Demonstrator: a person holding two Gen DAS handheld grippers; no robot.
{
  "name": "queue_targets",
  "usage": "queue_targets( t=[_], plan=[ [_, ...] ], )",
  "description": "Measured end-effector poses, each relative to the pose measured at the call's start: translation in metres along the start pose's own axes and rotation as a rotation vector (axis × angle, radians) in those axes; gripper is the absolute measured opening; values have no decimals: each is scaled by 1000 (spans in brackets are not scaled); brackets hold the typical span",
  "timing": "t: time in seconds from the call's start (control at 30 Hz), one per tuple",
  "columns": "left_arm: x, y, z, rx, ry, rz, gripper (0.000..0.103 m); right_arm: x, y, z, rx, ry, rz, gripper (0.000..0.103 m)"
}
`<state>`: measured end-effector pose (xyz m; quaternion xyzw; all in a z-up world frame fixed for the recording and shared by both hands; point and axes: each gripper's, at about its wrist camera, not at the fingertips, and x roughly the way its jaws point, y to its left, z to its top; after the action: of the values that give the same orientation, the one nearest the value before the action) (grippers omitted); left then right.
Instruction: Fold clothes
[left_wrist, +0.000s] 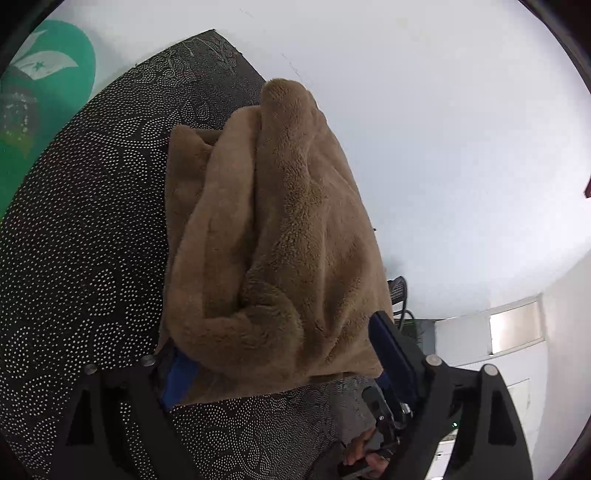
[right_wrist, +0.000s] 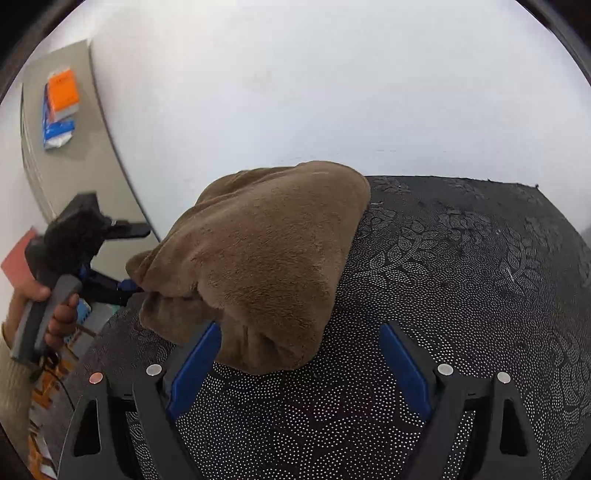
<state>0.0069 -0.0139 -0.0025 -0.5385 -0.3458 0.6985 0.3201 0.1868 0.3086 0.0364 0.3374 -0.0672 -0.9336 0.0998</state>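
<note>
So your brown fleece garment (left_wrist: 273, 229) is sitting bunched up in a thick folded lump on the black dotted tablecloth (left_wrist: 81, 258), and in the left wrist view it fills the middle of the picture, running from about 12 o'clock down to 6 o'clock right in front of your left gripper (left_wrist: 288, 354). That gripper's jaws are spread wide; the near hem of the fleece lies between them and drapes over the blue pad at 7 o'clock, but the pads aren't squeezing it, the other pad at 4 o'clock stands clear just beside the cloth edge. Down at 5 o'clock in that same view you can see your right hand (left_wrist: 364, 452) wrapped round the handle of the other tool. From the right wrist view the garment (right_wrist: 258, 254) sits at 10 to 11 o'clock from centre, near the table's left edge, and your right gripper (right_wrist: 306, 354) is spread wide too; its left blue pad at 7 o'clock touches or sits just under the lower corner of the fleece, the right pad at 5 o'clock is over bare tablecloth (right_wrist: 461, 280), well apart from the cloth. Over at 9 o'clock your left hand (right_wrist: 48, 310) holds the grey handle, with the left gripper's (right_wrist: 127, 286) blue tips right at the fleece edge. A grey surface with an orange and blue packet (right_wrist: 61, 107) sits at 10 o'clock
</note>
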Motion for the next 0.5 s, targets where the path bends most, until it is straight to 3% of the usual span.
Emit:
queue_targets(
  t=[0.33,0.5],
  plan=[
    [42,-34,17,-16,-29,50,92,10,11,5,-54,33,-13,89],
    [53,-38,15,-29,-41,50,55,35,27,8,-181,81,-100,89]
  ],
)
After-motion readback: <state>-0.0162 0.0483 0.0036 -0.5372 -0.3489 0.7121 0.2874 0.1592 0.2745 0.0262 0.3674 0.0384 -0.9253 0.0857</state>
